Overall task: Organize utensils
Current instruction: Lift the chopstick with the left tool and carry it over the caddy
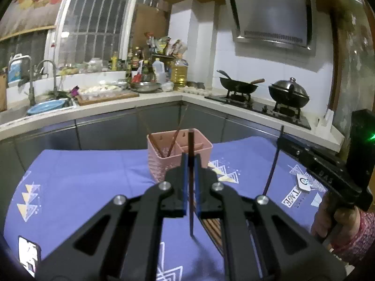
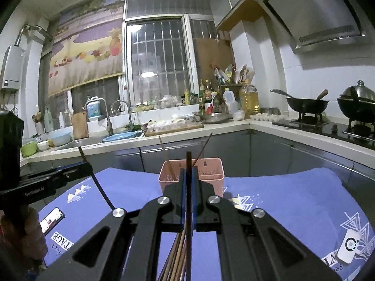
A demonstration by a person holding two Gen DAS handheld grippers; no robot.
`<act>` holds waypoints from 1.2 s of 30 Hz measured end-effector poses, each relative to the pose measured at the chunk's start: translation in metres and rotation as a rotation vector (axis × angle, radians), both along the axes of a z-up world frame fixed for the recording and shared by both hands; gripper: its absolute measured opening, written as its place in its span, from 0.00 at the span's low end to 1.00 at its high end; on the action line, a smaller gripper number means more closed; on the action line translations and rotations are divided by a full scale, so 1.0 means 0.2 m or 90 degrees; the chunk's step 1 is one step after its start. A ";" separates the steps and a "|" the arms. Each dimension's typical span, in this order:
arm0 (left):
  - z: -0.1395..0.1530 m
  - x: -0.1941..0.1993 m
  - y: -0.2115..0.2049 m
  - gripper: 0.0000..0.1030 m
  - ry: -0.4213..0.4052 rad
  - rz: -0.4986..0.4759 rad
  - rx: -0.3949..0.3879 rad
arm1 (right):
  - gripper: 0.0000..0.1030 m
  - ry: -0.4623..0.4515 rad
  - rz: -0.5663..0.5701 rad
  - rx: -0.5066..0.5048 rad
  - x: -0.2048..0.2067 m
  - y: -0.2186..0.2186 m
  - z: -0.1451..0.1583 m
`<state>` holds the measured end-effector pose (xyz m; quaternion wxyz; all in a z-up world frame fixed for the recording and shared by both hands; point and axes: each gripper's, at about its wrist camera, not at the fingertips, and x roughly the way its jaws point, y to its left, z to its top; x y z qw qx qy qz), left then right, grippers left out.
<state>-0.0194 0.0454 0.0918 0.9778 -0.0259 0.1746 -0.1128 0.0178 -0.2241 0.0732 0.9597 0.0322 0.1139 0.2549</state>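
Observation:
A pink utensil holder (image 1: 159,168) (image 2: 211,178) stands at the far side of the purple tablecloth (image 1: 82,182). Two chopsticks (image 1: 174,138) lean in its left compartment. My left gripper (image 1: 191,161) is shut on a dark chopstick (image 1: 191,140) held upright above the cloth, just in front of the holder. My right gripper (image 2: 188,173) is shut on another dark chopstick (image 2: 189,161), also upright before the holder. Each gripper shows in the other's view: the right gripper (image 1: 281,140) at the right, the left gripper (image 2: 89,166) at the left. A bundle of chopsticks (image 2: 175,257) (image 1: 213,229) lies on the cloth below.
A phone (image 1: 28,255) (image 2: 51,220) lies at the cloth's left edge, a white tag (image 1: 304,182) (image 2: 350,245) at the right. A person's hands (image 1: 328,217) (image 2: 21,234) hold the gripper handles. Behind the table runs a counter with a sink (image 2: 93,140) and a stove with woks (image 1: 239,86).

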 end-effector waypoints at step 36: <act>0.39 0.32 -0.02 0.05 -0.064 -0.009 -0.008 | 0.05 -0.047 0.034 0.004 0.30 0.20 0.34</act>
